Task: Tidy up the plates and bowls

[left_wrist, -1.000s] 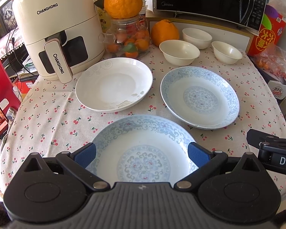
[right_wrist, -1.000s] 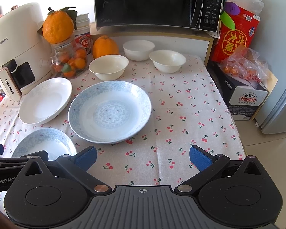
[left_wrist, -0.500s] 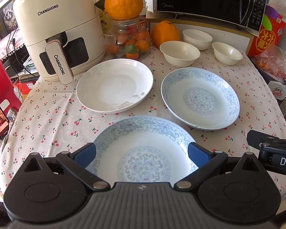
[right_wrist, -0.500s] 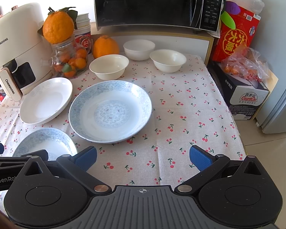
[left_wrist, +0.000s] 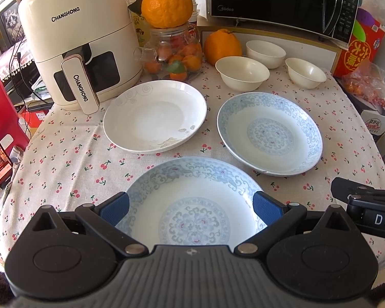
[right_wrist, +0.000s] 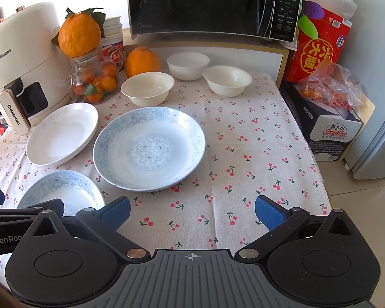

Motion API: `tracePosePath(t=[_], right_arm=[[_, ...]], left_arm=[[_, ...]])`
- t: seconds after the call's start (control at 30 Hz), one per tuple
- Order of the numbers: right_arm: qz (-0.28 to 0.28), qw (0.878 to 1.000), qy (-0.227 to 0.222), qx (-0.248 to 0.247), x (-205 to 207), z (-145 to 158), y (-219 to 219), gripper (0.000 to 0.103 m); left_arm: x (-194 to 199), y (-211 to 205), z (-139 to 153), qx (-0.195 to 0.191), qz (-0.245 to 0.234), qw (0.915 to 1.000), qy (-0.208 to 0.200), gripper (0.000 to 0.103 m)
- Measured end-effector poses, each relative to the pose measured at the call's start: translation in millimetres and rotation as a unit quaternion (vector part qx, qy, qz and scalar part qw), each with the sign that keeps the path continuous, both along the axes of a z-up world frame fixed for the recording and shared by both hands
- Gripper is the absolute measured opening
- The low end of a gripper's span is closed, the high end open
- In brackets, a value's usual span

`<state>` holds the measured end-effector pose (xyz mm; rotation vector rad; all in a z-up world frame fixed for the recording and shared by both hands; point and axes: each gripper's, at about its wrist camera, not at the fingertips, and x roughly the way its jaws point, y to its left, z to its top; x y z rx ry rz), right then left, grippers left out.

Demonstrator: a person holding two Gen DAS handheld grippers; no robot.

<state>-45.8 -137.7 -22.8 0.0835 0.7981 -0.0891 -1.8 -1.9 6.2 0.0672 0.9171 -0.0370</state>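
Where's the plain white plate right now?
The plain white plate sits on the table's left side, in front of the air fryer, left of the larger blue-patterned plate.

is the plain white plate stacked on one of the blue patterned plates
No, the white plate lies by itself on the tablecloth, apart from both blue patterned plates.

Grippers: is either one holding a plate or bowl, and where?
Nothing is held. The left gripper is open above the near blue plate, not touching it. The right gripper is open over the tablecloth.
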Motion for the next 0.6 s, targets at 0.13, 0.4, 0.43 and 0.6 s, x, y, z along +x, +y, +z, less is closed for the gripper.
tracePosePath(t=[0.13, 0.4, 0.43, 0.6], right_arm=[[0.0, 1.0, 0.001, 0.0, -0.1, -0.1, 0.5, 0.103], [0.003, 1.0, 0.001, -0.001, -0.1, -0.6, 0.8, 0.103], [0.003, 1.0, 0.001, -0.001, -0.3, -0.7, 1.1, 0.103], [0.003, 1.0, 0.002, 0.0, 0.0, -1.3, 0.8, 0.103]], left_arm=[[-0.1, 0.0, 0.0, 0.0, 0.0, 1.0, 0.0, 0.103], [-0.3, -0.2, 0.2, 0.0, -0.001, 1.0, 0.0, 0.103], [-0.3, -0.3, 0.3, 0.0, -0.001, 1.0, 0.0, 0.103], [-0.4, -0.3, 0.2, 0.001, -0.002, 1.0, 0.0, 0.103]])
